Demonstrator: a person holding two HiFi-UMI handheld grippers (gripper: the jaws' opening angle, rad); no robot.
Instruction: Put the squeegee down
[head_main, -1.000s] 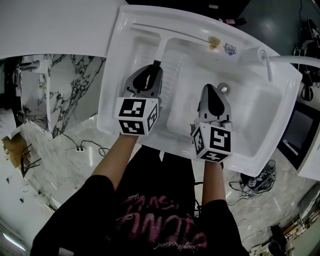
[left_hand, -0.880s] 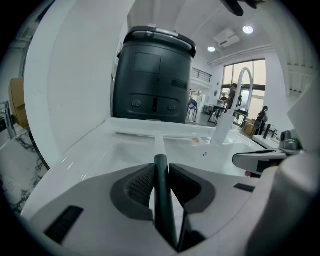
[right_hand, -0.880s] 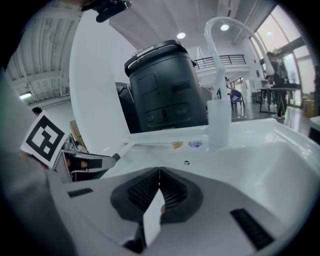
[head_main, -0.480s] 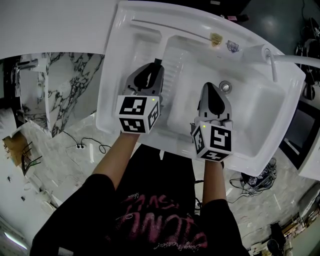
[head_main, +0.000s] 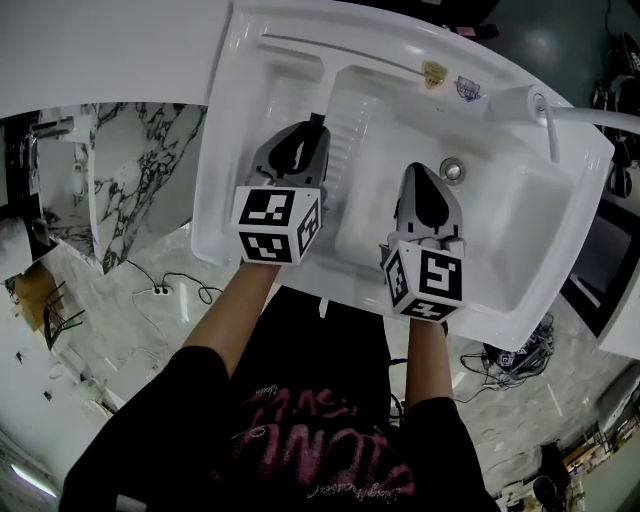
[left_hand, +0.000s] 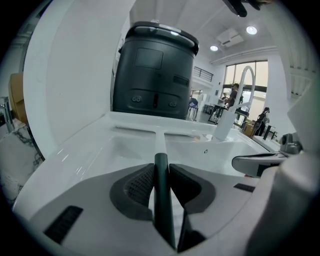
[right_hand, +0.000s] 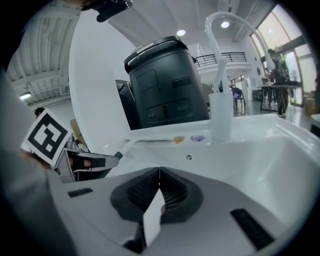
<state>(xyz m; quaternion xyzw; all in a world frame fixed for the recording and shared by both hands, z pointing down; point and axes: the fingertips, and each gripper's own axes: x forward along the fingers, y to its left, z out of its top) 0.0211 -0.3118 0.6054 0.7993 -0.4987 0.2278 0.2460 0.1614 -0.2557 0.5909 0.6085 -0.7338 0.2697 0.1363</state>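
The squeegee (head_main: 322, 75) has a long white blade, a white shaft and a dark handle (left_hand: 161, 187). Its blade lies along the back ledge of the white sink (head_main: 230, 150), and the shaft runs toward me over the ribbed draining part. My left gripper (head_main: 312, 135) is shut on the dark handle, which shows clamped between both pads in the left gripper view (left_hand: 161, 172). My right gripper (head_main: 426, 182) hovers over the basin to the right, apart from the squeegee. Its pads meet with nothing between them (right_hand: 159, 176).
A white curved faucet (head_main: 545, 118) stands at the sink's right back corner, with the drain (head_main: 452, 168) just beyond my right gripper. Two small stickers (head_main: 432, 71) sit on the back rim. A dark bin (left_hand: 152, 70) rises behind the sink. Marble floor with cables lies left.
Almost nothing: the sink and both grippers sit slightly higher in the head view. The left gripper keeps its hold on the handle and the right stays shut.
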